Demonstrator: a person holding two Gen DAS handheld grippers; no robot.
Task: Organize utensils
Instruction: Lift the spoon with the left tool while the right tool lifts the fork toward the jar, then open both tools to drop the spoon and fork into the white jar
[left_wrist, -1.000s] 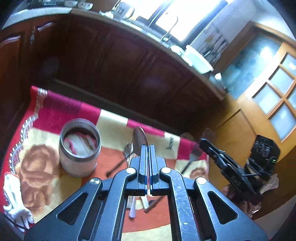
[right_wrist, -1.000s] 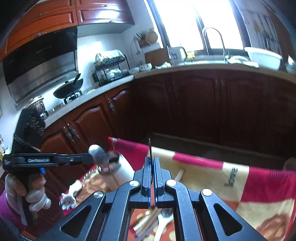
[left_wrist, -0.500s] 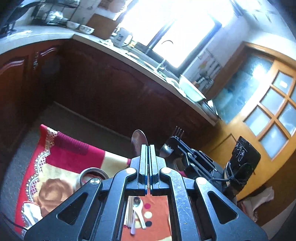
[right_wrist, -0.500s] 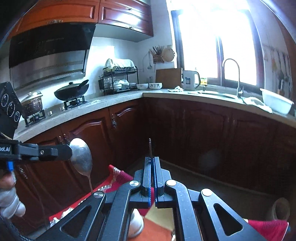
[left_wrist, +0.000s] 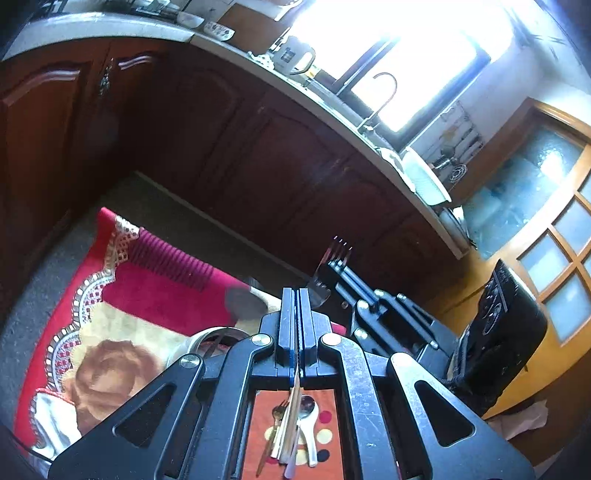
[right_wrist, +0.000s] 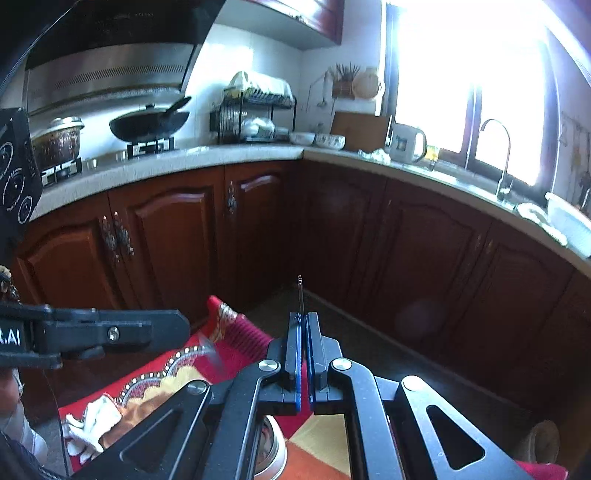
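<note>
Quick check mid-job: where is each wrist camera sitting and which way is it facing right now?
Left wrist: on the left gripper, looking down-forward past the blurred metal spoon to the red patterned blanket and dark wooden cabinets; right gripper shows at right, holding the metal fork.
Right wrist: on the right gripper, facing the cabinet corner and stove; left gripper shows at left.
Shared: both grippers, blanket, the steel canister, the window.

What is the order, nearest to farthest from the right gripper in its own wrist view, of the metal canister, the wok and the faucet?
From the right gripper:
1. Metal canister: just below, on the blanket.
2. Wok and faucet: both far off on the counter, wok back left on the stove, faucet back right by the window; too close to call.
</note>
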